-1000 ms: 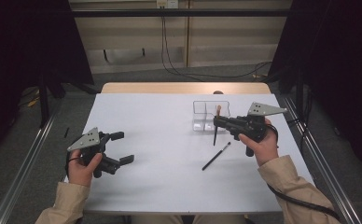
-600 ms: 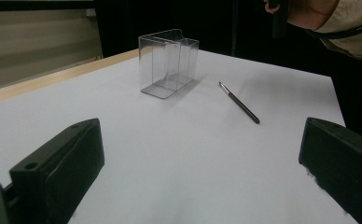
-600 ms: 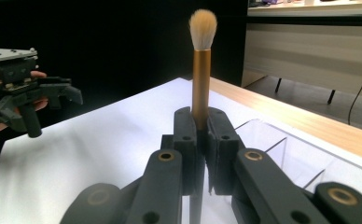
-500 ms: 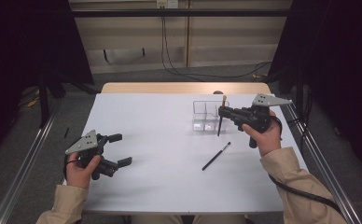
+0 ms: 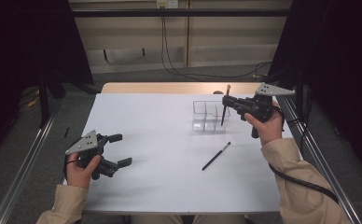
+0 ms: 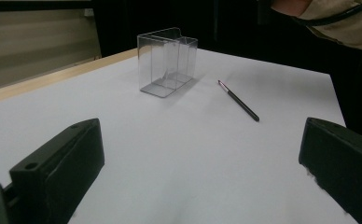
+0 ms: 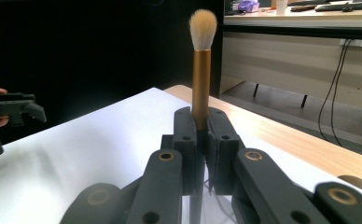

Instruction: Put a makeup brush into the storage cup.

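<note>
Over the far right part of the tabletop (image 5: 160,140), a makeup brush (image 5: 225,105) is held upright by the right gripper (image 5: 226,101), its jaws clenched on the handle just below the gold ferrule, with the soft pale bristle tuft pointing up. The lower end of its dark handle hangs above a clear plastic organizer (image 5: 210,115), a small box with thin transparent walls and dividers that stands near the far right corner. The brush is judged to be light and stiff along the handle, with a smooth, round and probably slippery shaft, so it is best taken on the handle or ferrule and never on the bristles, which would be crushed or splayed. The organizer looks light and rigid and could be pushed aside or tipped if the handle is knocked against a wall.

A second, thinner brush (image 5: 216,156) with a dark slender handle and a tiny tip is left lying flat toward the right edge, on the near side of the organizer. The left gripper (image 5: 118,149) is kept near the near left corner, its jaws released wide with nothing between them. The tabletop is covered by a smooth matte white sheet.
</note>
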### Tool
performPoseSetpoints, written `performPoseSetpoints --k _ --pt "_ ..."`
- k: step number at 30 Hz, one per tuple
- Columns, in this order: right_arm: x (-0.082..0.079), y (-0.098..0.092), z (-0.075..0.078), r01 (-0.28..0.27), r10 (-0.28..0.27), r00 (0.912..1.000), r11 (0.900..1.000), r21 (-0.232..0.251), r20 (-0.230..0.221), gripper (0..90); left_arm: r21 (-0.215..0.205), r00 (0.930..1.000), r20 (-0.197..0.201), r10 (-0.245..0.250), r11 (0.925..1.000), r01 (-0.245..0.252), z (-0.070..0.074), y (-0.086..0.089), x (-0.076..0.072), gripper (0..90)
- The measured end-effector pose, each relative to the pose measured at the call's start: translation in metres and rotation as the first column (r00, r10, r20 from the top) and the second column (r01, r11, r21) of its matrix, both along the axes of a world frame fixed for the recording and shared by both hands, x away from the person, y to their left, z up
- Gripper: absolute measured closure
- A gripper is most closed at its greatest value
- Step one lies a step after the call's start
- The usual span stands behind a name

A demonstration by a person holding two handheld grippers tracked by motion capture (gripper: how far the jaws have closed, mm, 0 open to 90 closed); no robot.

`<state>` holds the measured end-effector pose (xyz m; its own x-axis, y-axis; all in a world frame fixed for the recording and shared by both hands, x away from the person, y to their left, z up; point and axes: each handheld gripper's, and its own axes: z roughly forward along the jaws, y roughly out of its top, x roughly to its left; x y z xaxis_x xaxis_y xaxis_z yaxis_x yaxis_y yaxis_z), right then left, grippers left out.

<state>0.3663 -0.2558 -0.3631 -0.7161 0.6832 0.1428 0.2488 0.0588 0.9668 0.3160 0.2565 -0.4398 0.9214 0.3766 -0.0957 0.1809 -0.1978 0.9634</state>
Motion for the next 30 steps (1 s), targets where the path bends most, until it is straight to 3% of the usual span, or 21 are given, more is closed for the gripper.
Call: performPoseSetpoints --k 12,30 --pt "0.016 -0.003 0.010 0.053 -0.053 0.9985 0.999 -0.009 0.015 83.7 0.000 1.0000 -0.006 -0.007 1.0000 0.007 -0.002 -0.001 0.000 0.1" --pt "0.032 -0.006 0.012 0.121 -0.121 0.9921 0.993 -0.005 0.033 83.7 -0.003 0.9999 -0.008 -0.012 0.9999 0.012 -0.002 -0.001 0.000 0.1"
